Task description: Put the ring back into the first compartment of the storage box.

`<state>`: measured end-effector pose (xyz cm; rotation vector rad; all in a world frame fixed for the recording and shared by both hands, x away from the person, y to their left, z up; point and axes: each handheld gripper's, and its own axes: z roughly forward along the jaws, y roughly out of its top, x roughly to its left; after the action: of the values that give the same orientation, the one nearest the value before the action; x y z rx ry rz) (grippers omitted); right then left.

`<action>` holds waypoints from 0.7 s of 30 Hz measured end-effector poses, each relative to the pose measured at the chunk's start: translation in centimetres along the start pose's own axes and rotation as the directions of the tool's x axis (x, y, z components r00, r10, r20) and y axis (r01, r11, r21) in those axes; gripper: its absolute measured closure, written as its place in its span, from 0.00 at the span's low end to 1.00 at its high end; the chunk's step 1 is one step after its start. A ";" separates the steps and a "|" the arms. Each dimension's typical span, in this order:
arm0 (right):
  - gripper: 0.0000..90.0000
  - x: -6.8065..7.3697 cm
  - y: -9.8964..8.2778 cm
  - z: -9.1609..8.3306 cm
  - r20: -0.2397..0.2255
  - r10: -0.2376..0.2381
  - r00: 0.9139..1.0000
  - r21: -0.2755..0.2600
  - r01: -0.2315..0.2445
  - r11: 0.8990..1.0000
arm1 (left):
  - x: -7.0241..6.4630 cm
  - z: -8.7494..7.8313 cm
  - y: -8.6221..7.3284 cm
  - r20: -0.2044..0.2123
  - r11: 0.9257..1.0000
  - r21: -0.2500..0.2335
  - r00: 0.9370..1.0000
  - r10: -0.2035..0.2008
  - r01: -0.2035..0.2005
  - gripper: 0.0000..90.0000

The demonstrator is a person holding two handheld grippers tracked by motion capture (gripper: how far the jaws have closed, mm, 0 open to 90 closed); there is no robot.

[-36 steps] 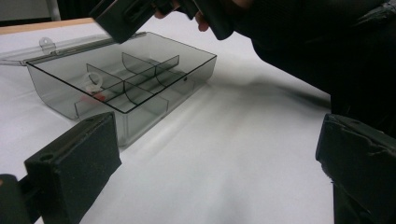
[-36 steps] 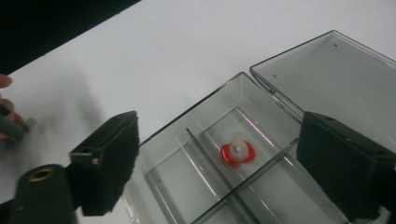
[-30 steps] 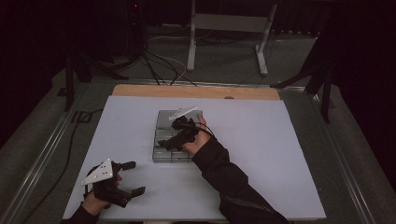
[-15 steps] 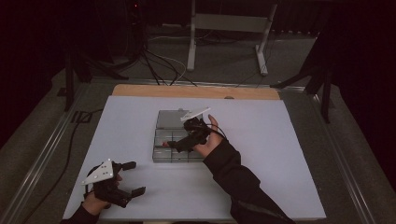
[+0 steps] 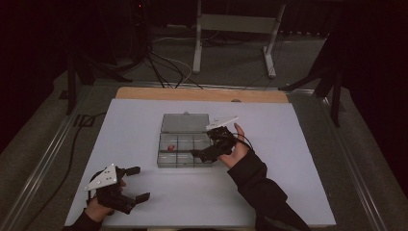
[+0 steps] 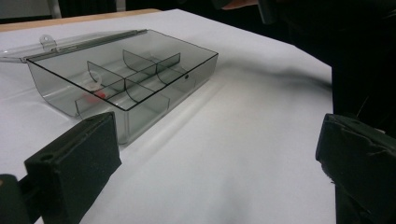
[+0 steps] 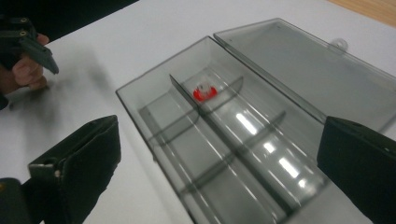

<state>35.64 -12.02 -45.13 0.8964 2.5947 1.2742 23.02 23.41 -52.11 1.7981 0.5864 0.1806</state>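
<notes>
The right gripper (image 5: 204,153), jaws spread and empty, hovers over the near edge of the clear box (image 5: 184,145), whose red piece (image 7: 204,92) lies ahead in a far compartment, nearer it than the idle, open left gripper (image 5: 137,183).

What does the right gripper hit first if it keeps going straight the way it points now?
Probably the clear grey plastic compartment box: the right gripper has open jaws that straddle the box's near end, aimed along its dividers toward the small red and white part. Whether it would clear the rim is unclear.
</notes>
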 end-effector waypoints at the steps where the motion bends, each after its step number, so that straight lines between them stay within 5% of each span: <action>1: 0.00 -0.1 -0.2 -0.2 0.006 0.000 1.000 0.001 0.000 1.000 | 0.0 0.0 0.0 0.000 1.000 -0.002 1.000 -0.001 0.001 0.00; 21: 0.00 -1.7 -7.6 -4.8 0.057 0.080 0.995 -0.013 -0.079 0.997 | -0.1 0.0 0.0 -0.001 1.000 0.004 1.000 0.001 -0.001 0.00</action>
<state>31.85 -19.83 -48.08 1.0285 2.5294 1.2602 22.99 23.33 -52.10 1.8028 0.5871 0.1812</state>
